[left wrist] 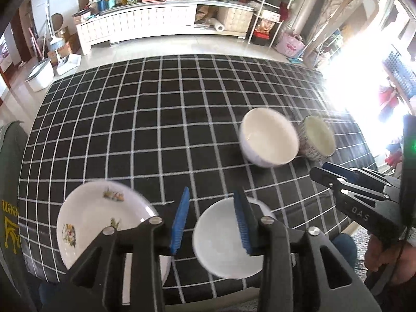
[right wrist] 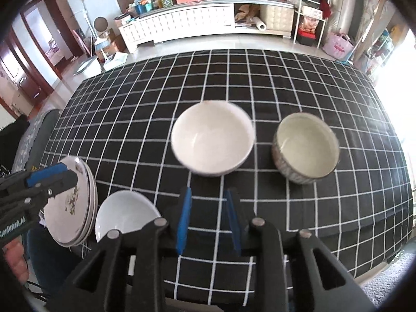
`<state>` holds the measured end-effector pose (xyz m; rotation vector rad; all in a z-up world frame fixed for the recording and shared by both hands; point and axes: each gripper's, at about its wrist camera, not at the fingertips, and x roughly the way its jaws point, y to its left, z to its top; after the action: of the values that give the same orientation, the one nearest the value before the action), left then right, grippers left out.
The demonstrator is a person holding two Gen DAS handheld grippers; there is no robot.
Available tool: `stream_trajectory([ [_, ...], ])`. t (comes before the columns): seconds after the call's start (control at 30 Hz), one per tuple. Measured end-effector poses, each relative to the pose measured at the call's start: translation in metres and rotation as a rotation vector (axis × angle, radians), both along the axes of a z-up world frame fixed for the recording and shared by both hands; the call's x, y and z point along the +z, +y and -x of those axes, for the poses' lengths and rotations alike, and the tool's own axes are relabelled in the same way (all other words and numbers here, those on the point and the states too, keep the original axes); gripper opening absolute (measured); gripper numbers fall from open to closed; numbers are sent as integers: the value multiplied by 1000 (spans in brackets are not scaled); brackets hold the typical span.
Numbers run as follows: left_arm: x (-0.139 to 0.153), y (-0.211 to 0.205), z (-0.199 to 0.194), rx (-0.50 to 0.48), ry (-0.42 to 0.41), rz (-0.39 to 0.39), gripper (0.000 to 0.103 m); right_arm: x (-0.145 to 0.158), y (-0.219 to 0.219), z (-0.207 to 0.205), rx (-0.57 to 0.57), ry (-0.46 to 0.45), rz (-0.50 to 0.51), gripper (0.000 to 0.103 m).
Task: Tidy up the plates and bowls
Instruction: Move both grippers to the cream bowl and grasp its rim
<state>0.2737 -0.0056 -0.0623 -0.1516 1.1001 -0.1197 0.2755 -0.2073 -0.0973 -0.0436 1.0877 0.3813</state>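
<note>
Over the near edge of the checked tablecloth (left wrist: 156, 119) my left gripper (left wrist: 212, 192) is open, its blue pads apart with nothing between them. Below it lie a small white plate (left wrist: 223, 241) and, to the left, a flowered plate (left wrist: 98, 218). A white bowl (left wrist: 269, 140) and a grey patterned bowl (left wrist: 316, 137) stand upright side by side further right. My right gripper (right wrist: 208, 192) is open and holds nothing, hovering in front of the white bowl (right wrist: 213, 137) and grey bowl (right wrist: 305, 147). The stack of flowered plates (right wrist: 75, 202) and the white plate (right wrist: 124, 213) sit at its left.
Each gripper shows in the other's view: the right gripper (left wrist: 325, 171), the left gripper (right wrist: 59, 173). Beyond the table's far edge stand a long white cabinet (right wrist: 182, 23), a wire shelf (right wrist: 309, 13) and a pink bag (right wrist: 338, 46). A hand (left wrist: 382, 257) shows at the right.
</note>
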Motion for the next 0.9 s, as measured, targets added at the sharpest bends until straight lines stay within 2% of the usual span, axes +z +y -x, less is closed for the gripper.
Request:
stream_trajectory([
  [0.13, 12, -14, -22, -34, -8, -12, 34, 4, -8, -18, -25, 60, -82, 33],
  [0.2, 15, -19, -33, -50, -1, 6, 34, 6, -9, -26, -33, 75, -85, 33],
  [0.33, 4, -24, -63, -59, 96, 95, 34, 17, -14, -49, -44, 108, -116, 33],
  [0.5, -10, -32, -92, -58, 161, 113, 34, 17, -12, -71, -37, 138, -115, 33],
  [0.6, -17, -36, -109, -61, 177, 107, 34, 10, -11, -82, -40, 156, -106, 33],
  [0.8, -35, -44, -129, -55, 210, 104, 34, -18, -16, -103, -77, 261, -168, 32],
  [0.9, -45, -48, -138, -58, 227, 85, 34, -26, -19, -111, -99, 281, -157, 32],
])
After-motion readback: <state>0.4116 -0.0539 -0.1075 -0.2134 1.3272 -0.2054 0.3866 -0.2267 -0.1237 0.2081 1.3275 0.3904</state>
